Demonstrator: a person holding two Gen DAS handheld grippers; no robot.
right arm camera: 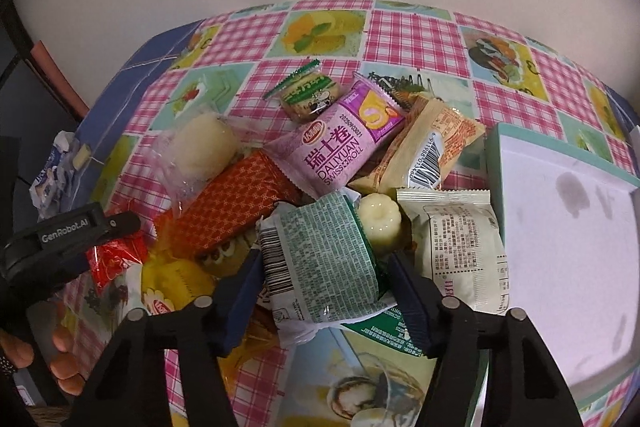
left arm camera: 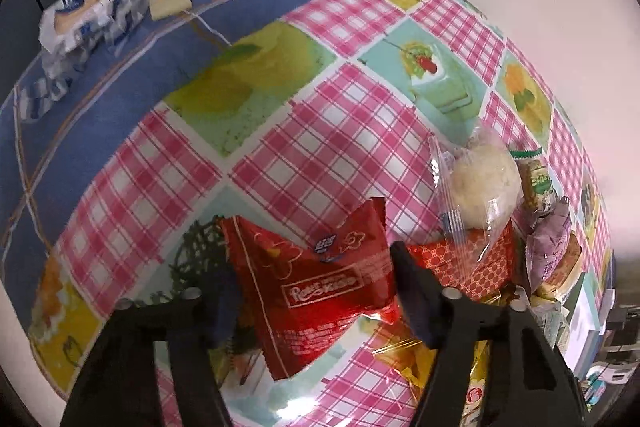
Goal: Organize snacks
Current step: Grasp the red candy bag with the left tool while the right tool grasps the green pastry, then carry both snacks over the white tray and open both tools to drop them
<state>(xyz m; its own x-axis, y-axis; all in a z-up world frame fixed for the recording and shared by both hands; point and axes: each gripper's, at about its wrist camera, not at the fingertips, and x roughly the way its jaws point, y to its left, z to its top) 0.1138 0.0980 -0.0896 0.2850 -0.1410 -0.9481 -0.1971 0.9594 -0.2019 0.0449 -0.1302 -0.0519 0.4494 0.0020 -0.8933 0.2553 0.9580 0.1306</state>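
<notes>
My left gripper [left arm camera: 310,281] is shut on a red snack packet [left arm camera: 316,287] and holds it above the checked tablecloth [left arm camera: 320,131]. My right gripper [right arm camera: 322,271] is shut on a green-and-white wrapped snack [right arm camera: 320,259] over the snack pile. The pile holds a pink Swiss roll pack [right arm camera: 340,147], an orange patterned bar [right arm camera: 236,207], a clear-wrapped white bun [right arm camera: 204,147], a yellow-orange pack [right arm camera: 432,147], a cream pack [right arm camera: 460,251] and a green cookie pack [right arm camera: 308,95]. The left gripper's body [right arm camera: 68,239] shows in the right wrist view with the red packet [right arm camera: 116,259].
A white tray with a teal rim [right arm camera: 568,227] lies right of the pile. An open blue-and-white wrapper [left arm camera: 88,11] and a pale yellow piece [left arm camera: 170,3] lie on the blue cloth [left arm camera: 100,99] at the far left. A wall stands behind the table.
</notes>
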